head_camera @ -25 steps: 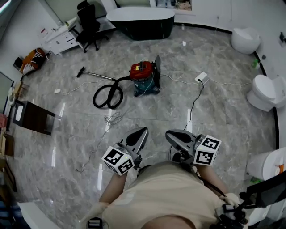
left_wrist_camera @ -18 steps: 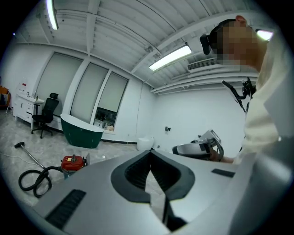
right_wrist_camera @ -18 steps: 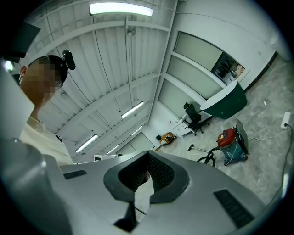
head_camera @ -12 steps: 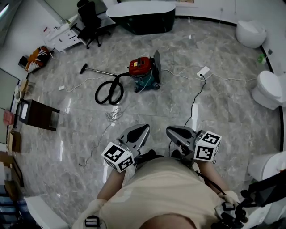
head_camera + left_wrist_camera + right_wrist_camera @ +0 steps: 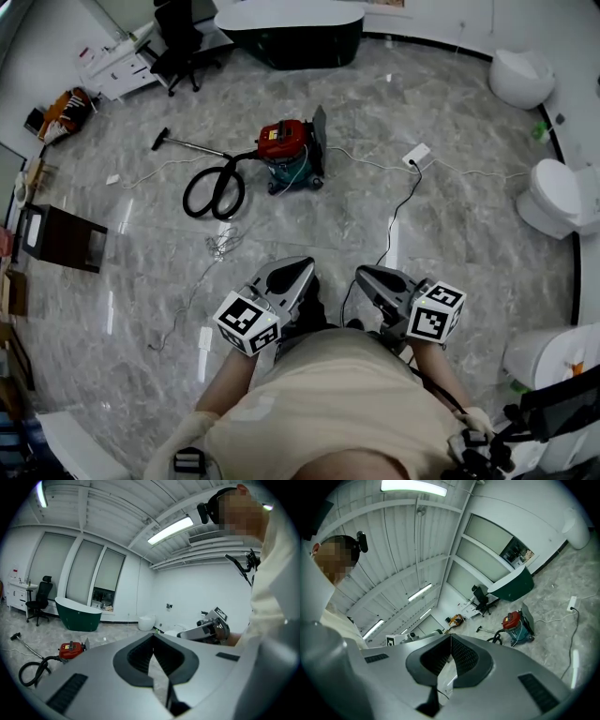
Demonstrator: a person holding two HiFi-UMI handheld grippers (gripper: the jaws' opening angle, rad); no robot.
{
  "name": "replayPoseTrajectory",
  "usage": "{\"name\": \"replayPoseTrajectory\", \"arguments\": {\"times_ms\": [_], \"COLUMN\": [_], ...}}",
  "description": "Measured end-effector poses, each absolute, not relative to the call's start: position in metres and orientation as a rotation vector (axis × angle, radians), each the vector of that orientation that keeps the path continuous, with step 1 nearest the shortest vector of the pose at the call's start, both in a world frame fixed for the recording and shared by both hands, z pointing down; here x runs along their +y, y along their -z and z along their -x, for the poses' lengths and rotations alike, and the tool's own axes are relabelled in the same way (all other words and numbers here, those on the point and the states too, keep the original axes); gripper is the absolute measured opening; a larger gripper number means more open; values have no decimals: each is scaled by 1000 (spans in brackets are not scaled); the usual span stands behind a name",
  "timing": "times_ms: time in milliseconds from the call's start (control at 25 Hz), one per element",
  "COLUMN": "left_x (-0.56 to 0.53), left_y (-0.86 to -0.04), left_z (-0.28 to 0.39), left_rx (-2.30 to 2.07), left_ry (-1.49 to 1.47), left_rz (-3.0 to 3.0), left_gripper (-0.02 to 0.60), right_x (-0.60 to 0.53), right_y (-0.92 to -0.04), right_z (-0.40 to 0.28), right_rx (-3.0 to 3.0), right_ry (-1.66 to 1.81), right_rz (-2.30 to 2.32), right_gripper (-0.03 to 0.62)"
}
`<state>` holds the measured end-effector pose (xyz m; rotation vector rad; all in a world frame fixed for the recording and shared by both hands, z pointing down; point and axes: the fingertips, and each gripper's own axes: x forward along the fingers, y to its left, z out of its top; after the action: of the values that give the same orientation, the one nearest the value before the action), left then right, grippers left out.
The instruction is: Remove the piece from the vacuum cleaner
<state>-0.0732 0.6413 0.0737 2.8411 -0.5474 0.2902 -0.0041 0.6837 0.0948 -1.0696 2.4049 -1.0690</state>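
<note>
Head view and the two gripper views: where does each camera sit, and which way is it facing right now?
Head view: on the person's head, facing steeply down at the floor; shows the shirt, left gripper and right gripper.
Left gripper view: on the left gripper, looking along its shut jaws toward the bathtub; shirt at right edge.
Right gripper view: on the right gripper, along its shut jaws across the floor; shirt at left.
Shared: all three show the red vacuum cleaner ahead.

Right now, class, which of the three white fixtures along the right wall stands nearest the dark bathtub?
The topmost fixture in the head view, closest to the bathtub; the other two sit lower down.
</note>
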Motion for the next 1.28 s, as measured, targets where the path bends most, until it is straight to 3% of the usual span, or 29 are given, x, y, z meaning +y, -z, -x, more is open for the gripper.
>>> {"name": "replayPoseTrajectory", "arguments": {"times_ms": [840,1280], "left_x": [400,345], "left_y": [-66,-84], "left_z": [173,195], "left_rx": [-711,-632], "left_ry": [-62,-69], "left_rz": [-2737,-2695], "left_gripper": [3,3], "right_x": [474,424], "right_y": [-93,-97], "right_z": [92,111], "right_rx": [2595,2643], "right_ry": [1134,1166], "right_rz": [1106,1254], "right_gripper": [2,2]}}
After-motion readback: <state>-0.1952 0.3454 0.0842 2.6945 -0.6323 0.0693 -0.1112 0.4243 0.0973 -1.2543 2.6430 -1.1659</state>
